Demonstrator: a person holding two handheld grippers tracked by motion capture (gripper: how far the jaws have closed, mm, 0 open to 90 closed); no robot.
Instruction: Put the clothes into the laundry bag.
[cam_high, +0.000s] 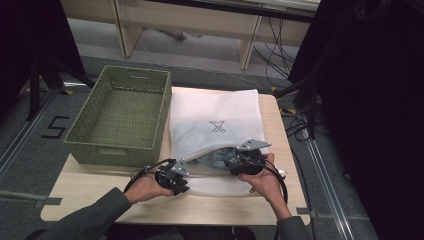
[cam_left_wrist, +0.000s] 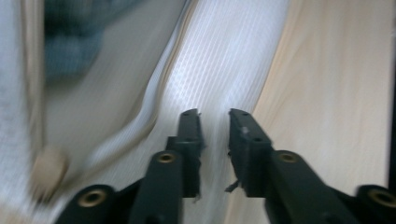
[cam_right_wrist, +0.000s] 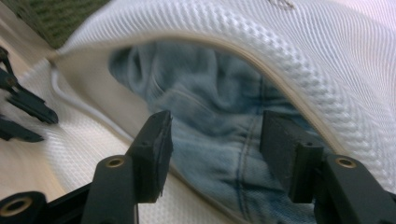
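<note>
A white mesh laundry bag (cam_high: 215, 115) lies on the wooden table (cam_high: 100, 200), its mouth gaping toward me. Blue denim (cam_high: 215, 159) shows inside the opening. My left gripper (cam_high: 185, 176) sits at the bag's near left corner; in the left gripper view its jaws (cam_left_wrist: 214, 114) stand slightly apart over the bag's lower flap (cam_left_wrist: 219, 70), pinching nothing. My right gripper (cam_high: 232, 162) is at the mouth's right side. In the right gripper view it (cam_right_wrist: 215, 123) is open wide, facing the denim (cam_right_wrist: 210, 102) under the bag's raised upper lip (cam_right_wrist: 261, 51).
A green perforated basket (cam_high: 80, 125) with nothing in it stands left of the bag, touching its edge. Bare tabletop runs along the near edge. Black stands and cables sit on the floor to the right of the table.
</note>
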